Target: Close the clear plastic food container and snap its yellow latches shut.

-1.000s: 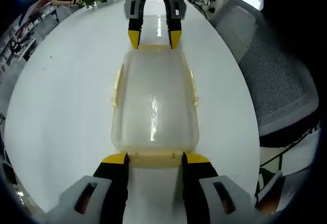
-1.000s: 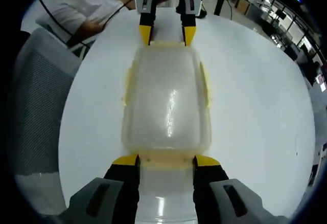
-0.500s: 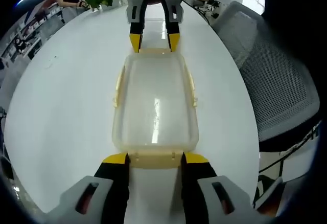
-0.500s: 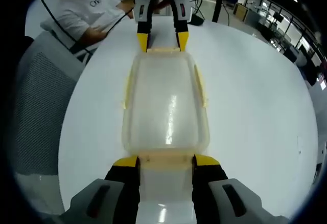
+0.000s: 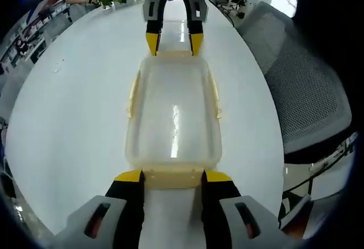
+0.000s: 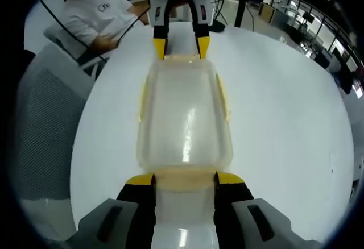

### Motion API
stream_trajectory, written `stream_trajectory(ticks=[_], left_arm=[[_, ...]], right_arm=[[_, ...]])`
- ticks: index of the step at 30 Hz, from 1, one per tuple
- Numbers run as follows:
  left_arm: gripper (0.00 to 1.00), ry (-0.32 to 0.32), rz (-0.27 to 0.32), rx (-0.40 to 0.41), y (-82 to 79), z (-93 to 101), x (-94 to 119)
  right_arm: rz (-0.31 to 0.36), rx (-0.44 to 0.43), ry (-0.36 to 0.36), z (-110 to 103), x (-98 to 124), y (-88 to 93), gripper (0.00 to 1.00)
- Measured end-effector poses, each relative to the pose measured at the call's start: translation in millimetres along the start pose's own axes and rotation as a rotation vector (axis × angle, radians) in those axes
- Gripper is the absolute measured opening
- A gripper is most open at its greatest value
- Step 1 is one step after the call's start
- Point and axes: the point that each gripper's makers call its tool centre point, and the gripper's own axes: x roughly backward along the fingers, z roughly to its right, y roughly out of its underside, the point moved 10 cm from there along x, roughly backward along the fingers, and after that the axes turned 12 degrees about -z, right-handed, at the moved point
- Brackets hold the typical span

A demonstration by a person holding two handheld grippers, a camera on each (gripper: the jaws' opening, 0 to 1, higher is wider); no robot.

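Container (image 5: 173, 118): lid on, flat on the white table (image 5: 68, 124), held between both grippers.
Left gripper (image 5: 173, 176): jaws apart, tips straddling the near end latch (image 5: 173, 177).
Right gripper (image 6: 185, 179): jaws apart, astride the opposite end latch (image 6: 185, 179).

Container (image 5: 173, 115) contents unreadable; end latch (image 5: 172, 176) catch hidden.

Open tabletop on both long sides of the container

The container (image 5: 173, 115) is hemmed at its two short ends by the left gripper (image 5: 172, 176) and right gripper (image 5: 173, 43); a mesh chair (image 5: 304, 84) stands off the table (image 5: 68, 118) edge.
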Motion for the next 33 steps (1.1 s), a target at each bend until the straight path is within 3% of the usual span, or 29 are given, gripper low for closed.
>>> stream_trajectory(ticks=[7,23,33], left_arm=[[0.37,-0.023,-0.011,-0.011,-14.7,2.4,14],[0.38,-0.012,-0.018,0.015,-36.7,7.7,50],[0.38,-0.029,-0.035,0.027,-47.9,12.5,59]], right_arm=[[0.012,0.007,0.002,-1,17,6.9,0.38],[0.040,0.023,-0.024,-1,58,12.3,0.38],[0.041,0.043,-0.009,-3,68,17.2,0.38]])
